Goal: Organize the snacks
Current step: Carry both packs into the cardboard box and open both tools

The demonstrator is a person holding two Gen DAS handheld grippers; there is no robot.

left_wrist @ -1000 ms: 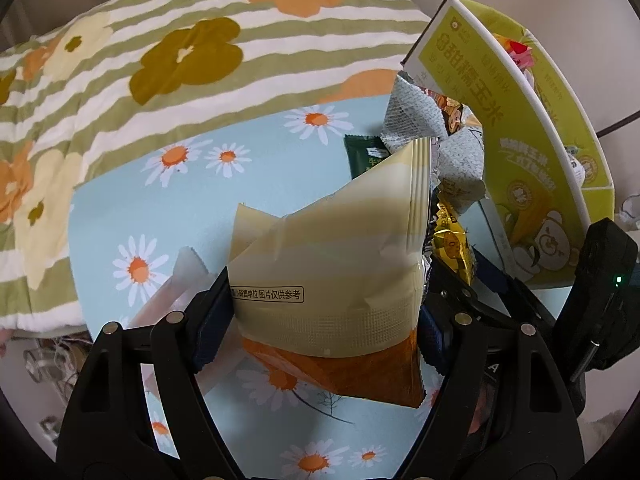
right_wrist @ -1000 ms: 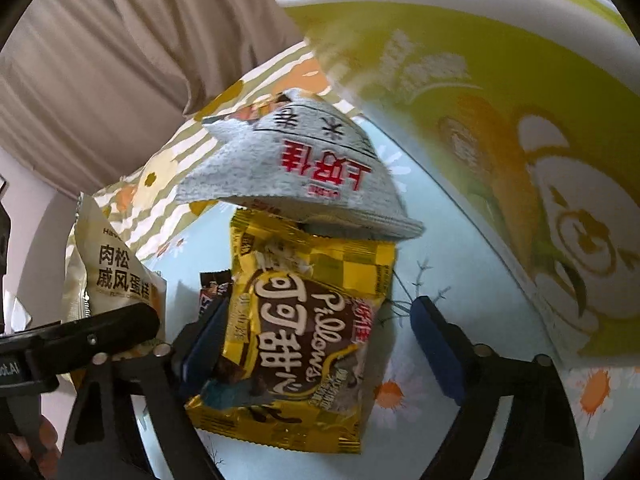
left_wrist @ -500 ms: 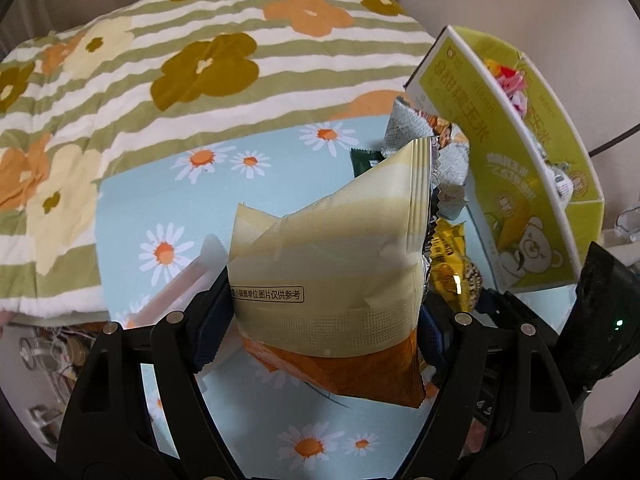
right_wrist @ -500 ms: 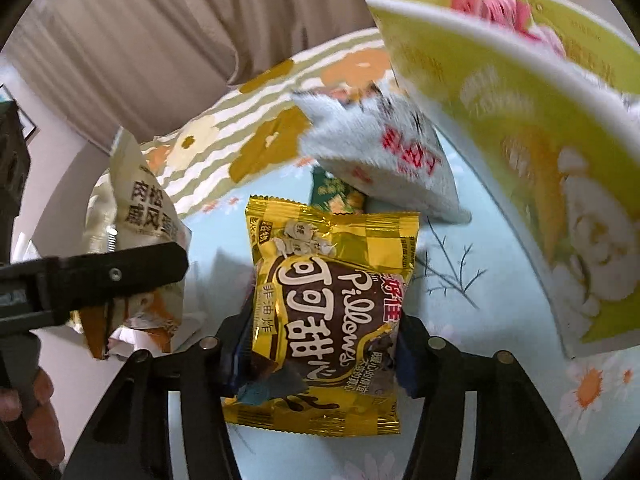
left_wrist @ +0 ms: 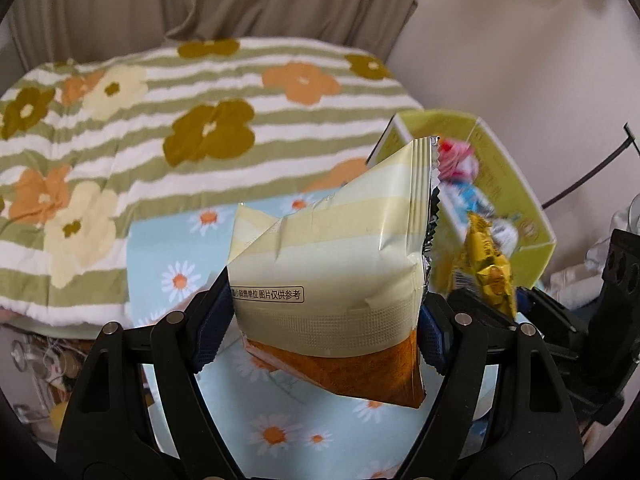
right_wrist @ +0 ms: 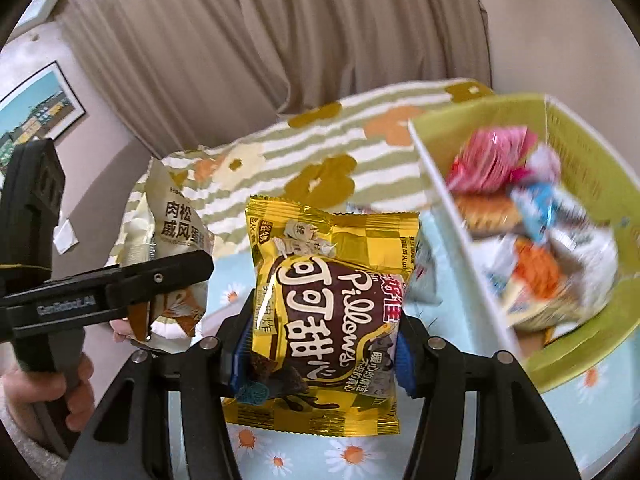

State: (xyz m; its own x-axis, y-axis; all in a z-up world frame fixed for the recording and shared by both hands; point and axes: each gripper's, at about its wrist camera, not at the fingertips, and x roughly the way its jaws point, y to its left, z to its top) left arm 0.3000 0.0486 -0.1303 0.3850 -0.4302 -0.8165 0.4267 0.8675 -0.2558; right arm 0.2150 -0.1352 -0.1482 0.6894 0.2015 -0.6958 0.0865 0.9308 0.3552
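The cream-and-orange snack bag [left_wrist: 328, 280] is clamped between the blue pads of the left gripper [left_wrist: 320, 328], held in the air above the daisy-print cloth [left_wrist: 168, 252]. The yellow Pillows packet [right_wrist: 328, 308] is pinched the same way in the right gripper [right_wrist: 320, 356] — just beside the yellow-green box [right_wrist: 580, 148], which holds a jumble of wrapped snacks [right_wrist: 532, 232]. Behind lies a striped floral blanket [left_wrist: 160, 120].

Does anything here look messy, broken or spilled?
Nothing looks broken or spilled. The snacks in the yellow-green box lie in a jumbled heap, and each hand-held gripper holds one sealed packet in the air.
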